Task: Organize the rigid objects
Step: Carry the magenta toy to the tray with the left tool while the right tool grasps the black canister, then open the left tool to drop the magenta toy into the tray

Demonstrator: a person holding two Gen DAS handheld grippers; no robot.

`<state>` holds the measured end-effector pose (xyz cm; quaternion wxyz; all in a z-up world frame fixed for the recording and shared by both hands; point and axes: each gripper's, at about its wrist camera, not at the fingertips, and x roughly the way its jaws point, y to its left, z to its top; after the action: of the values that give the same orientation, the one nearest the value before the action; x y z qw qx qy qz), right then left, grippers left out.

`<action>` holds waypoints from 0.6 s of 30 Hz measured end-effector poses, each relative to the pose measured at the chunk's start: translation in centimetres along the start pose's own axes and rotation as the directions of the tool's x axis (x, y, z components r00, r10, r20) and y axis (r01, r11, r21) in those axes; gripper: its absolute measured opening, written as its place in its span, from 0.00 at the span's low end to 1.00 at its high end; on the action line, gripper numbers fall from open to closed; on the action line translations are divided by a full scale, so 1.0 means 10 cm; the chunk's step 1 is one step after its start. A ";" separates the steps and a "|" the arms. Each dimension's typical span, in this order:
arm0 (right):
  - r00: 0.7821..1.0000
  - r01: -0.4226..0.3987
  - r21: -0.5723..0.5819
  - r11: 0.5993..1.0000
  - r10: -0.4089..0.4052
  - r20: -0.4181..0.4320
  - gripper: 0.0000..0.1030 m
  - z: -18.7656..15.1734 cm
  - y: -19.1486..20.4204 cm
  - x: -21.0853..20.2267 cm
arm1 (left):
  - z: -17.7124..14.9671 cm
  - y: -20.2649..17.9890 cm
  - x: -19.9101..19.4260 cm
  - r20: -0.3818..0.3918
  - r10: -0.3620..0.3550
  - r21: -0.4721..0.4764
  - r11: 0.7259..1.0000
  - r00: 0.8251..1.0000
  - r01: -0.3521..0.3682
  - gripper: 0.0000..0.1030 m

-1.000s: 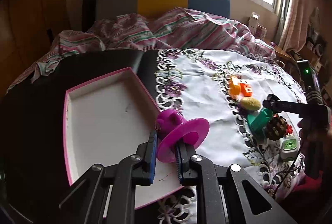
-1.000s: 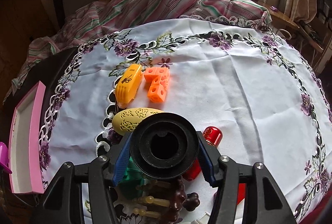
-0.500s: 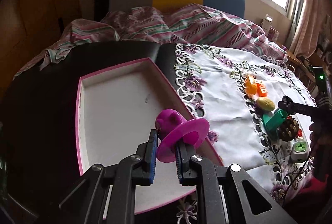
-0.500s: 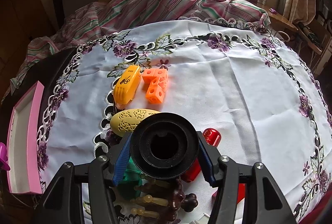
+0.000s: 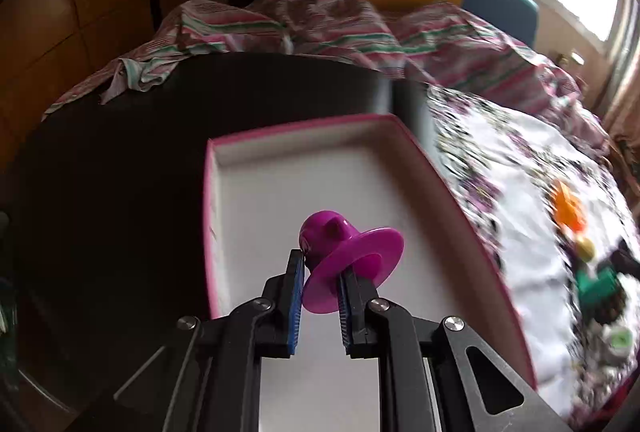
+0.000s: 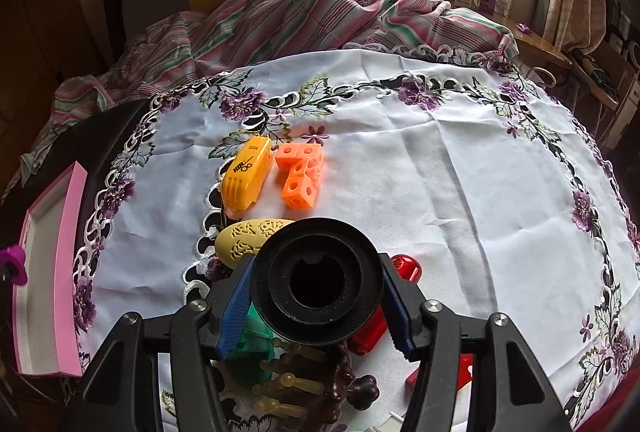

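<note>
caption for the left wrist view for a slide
Left gripper carries a purple toy above the white floor of the pink tray, other toys blurred on the cloth at right.

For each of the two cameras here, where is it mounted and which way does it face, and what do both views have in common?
Left wrist: sits on the left gripper, looking down along its fingers at the pink tray; the jaws pinch a purple toy.
Right wrist: sits on the right gripper, looking down over the white tablecloth; its jaws grip a black ring.
Shared: the tray, purple toy, tablecloth, striped bedding. No hand or sleeve shows.
</note>
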<state>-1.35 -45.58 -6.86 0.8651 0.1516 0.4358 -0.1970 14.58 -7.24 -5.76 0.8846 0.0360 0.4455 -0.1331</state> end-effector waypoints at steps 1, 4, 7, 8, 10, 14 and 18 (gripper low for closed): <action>1.000 0.000 0.001 1.000 0.000 0.002 0.58 0.00 0.00 0.00 | 0.07 0.04 0.06 -0.002 0.006 -0.006 1.000 1.000 -0.006 0.15; 1.000 0.003 0.005 1.000 -0.003 0.005 0.58 0.01 -0.02 0.00 | 0.21 0.11 0.20 0.006 0.040 -0.008 0.999 0.999 -0.039 0.15; 1.000 0.005 0.007 1.000 -0.005 0.006 0.58 0.02 -0.02 0.00 | 0.32 0.17 0.38 -0.008 0.071 -0.010 0.997 0.997 -0.071 0.15; 1.000 0.007 0.005 1.000 -0.007 0.007 0.58 0.01 -0.02 0.00 | 0.34 0.19 0.44 -0.017 0.082 -0.009 0.997 0.996 -0.082 0.15; 1.000 0.007 0.006 1.000 -0.007 0.008 0.58 0.02 -0.03 0.00 | 0.36 0.21 0.53 -0.027 0.101 -0.013 0.995 0.995 -0.101 0.16; 1.000 0.012 0.012 1.000 -0.012 0.007 0.58 0.03 -0.05 0.01 | 0.35 0.27 0.55 -0.027 0.111 -0.029 0.993 0.993 -0.112 0.17; 1.000 0.014 0.015 1.000 -0.015 0.013 0.58 0.03 -0.05 0.01 | 0.26 0.31 0.35 0.020 0.124 -0.048 0.991 0.992 -0.123 0.55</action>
<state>-1.34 -46.18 -6.77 0.8653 0.1534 0.4298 -0.2074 19.41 -5.45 -7.23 0.8968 0.0415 0.4352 -0.0682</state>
